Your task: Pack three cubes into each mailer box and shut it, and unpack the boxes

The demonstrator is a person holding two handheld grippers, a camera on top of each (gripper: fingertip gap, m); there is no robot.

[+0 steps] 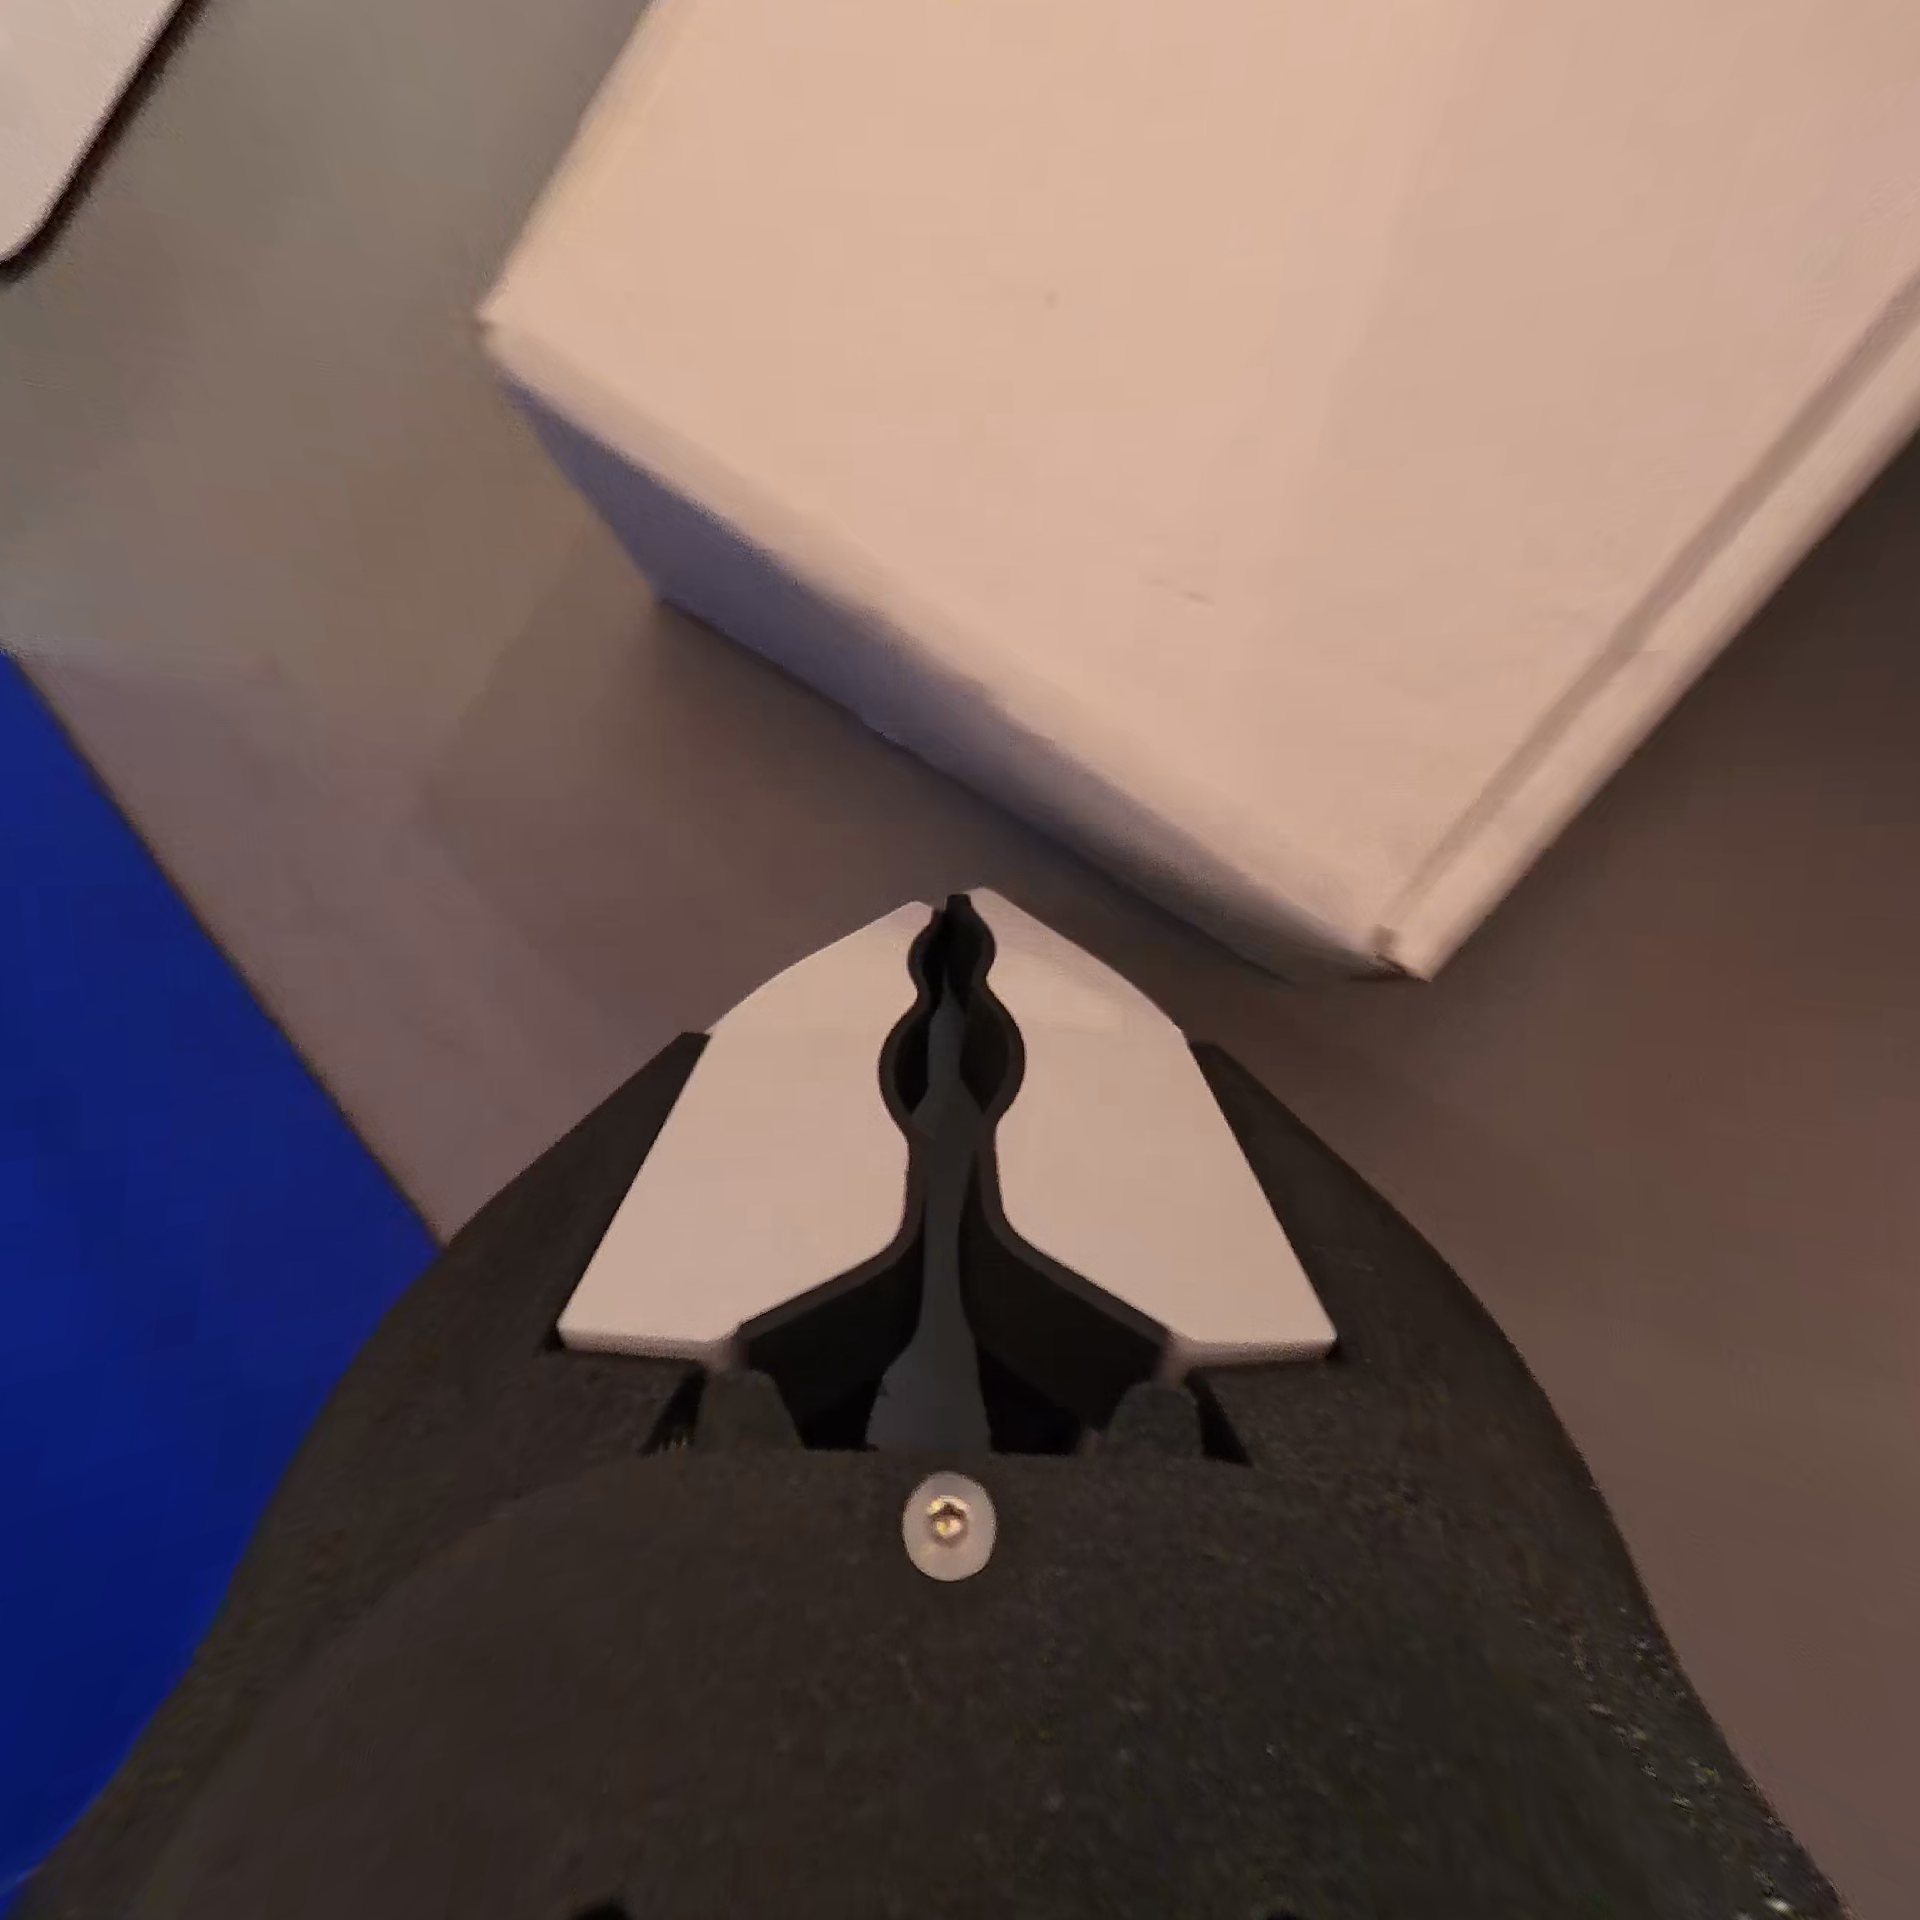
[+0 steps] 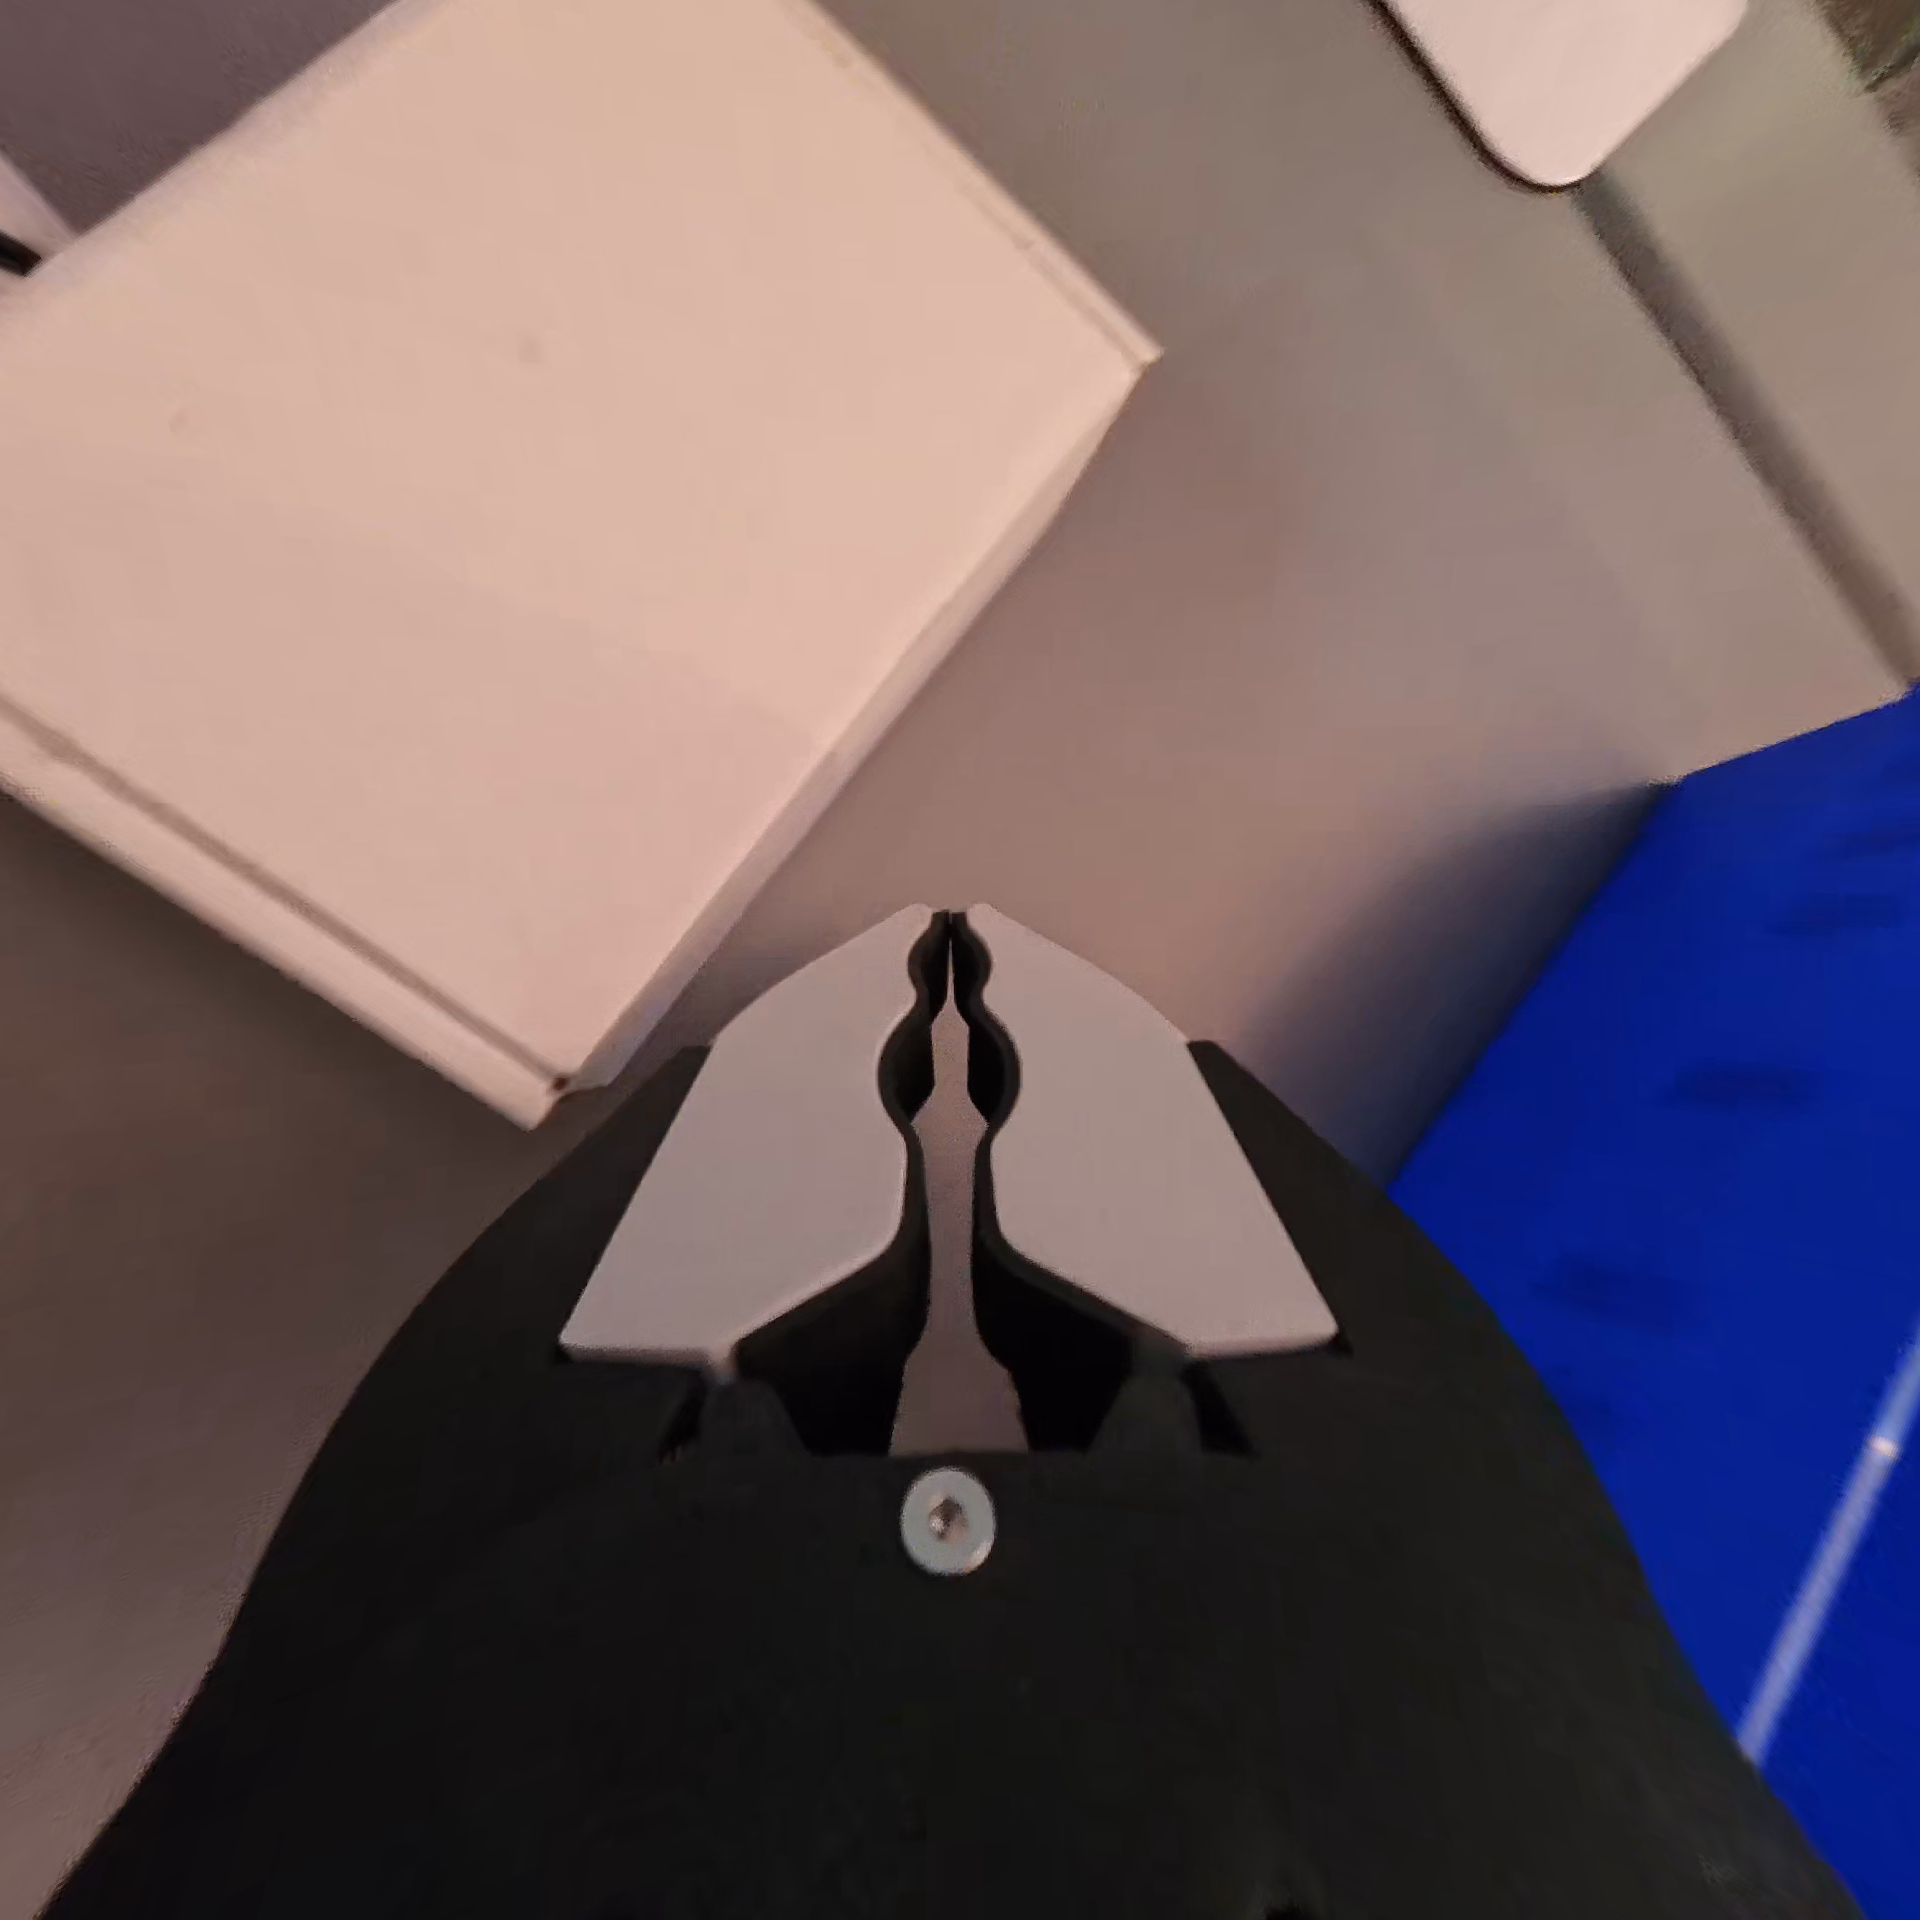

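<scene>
Box (image 1: 1195, 416): white mailer, lid down and flat, resting on the grey worktop (image 1: 312, 623). No cubes show in either view; whether the box is full or empty cannot be told.

Left gripper (image 1: 956, 909): jaws clenched tip to tip, grasping nothing. Box lies just ahead and to the right of the tips, its near corner close beside them but apart. Lid seam runs along the box's right edge. Blue sheet (image 1: 135, 1247) lies to the left of the jaws; a white rounded piece (image 1: 62, 104) sits far ahead-left, cut by the frame.

Right gripper (image 2: 948, 920): jaws pressed together, empty. Box (image 2: 499, 499) lies ahead and to the left, its near corner just beside the left finger; contact cannot be told. Blue sheet (image 2: 1714, 1195) lies to the right; a white rounded piece (image 2: 1569, 73) far ahead-right.

Hazards, as judged:
- Shut jaws cannot catch the lid flap; they need to part first, or the tips will only push the box.
- Light card on a smooth worktop will likely slide or spin under a one-sided nudge; the other gripper should brace it.
- Prying at a corner instead of the front seam may crease or tear the card.
- If cubes are inside, a jerked lid or tilted box may spill them.
- Both views are blurred, so seam position is uncertain; a misjudged entry may jam a tip into the wall.
</scene>
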